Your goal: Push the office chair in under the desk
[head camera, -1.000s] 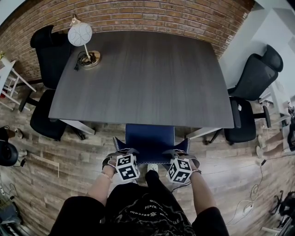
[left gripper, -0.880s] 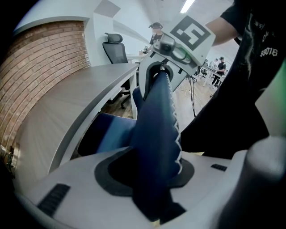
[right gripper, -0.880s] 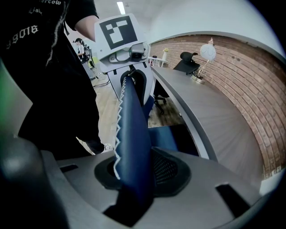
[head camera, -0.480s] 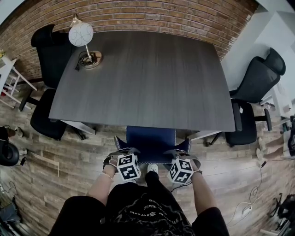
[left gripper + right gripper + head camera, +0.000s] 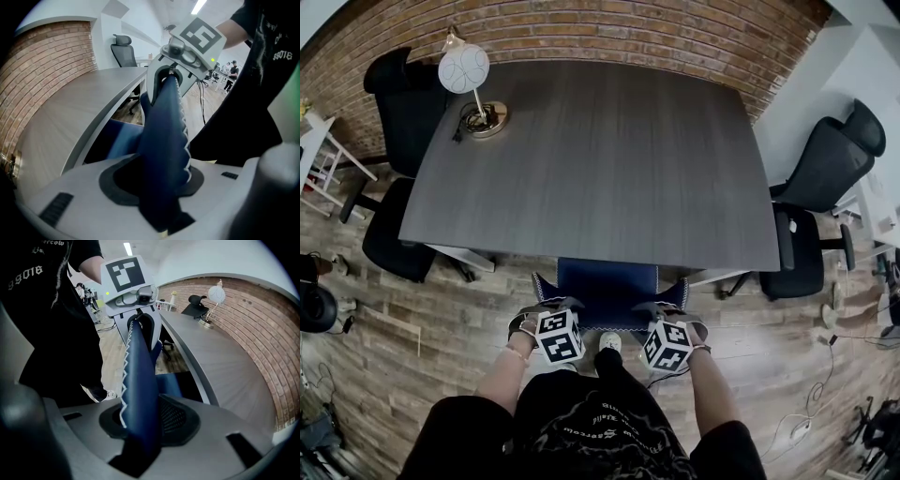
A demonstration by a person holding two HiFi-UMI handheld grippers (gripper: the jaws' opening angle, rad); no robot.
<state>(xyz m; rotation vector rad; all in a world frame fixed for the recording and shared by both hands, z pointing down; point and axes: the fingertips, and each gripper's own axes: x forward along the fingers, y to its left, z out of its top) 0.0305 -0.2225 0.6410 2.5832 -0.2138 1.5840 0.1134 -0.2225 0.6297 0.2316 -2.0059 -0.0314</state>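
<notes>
- Blue padded office chair with white zigzag stitching (image 5: 607, 291): sits at the 6 o'clock edge of the grey wood-grain desk (image 5: 591, 159). Its seat is partly under the top; the backrest is still outside.
- Your left gripper (image 5: 551, 309) and right gripper (image 5: 664, 311) are each clamped on the backrest's top edge, toward its 9 and 3 o'clock ends.
- Judgement: chair mostly in, with a short push toward 12 o'clock left.
- Against a second ago: chair and both grips look unchanged, no visible travel.

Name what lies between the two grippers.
The blue chair's backrest spans from the left gripper to the right gripper, both shut on its top edge; the head view shows it best.
</notes>
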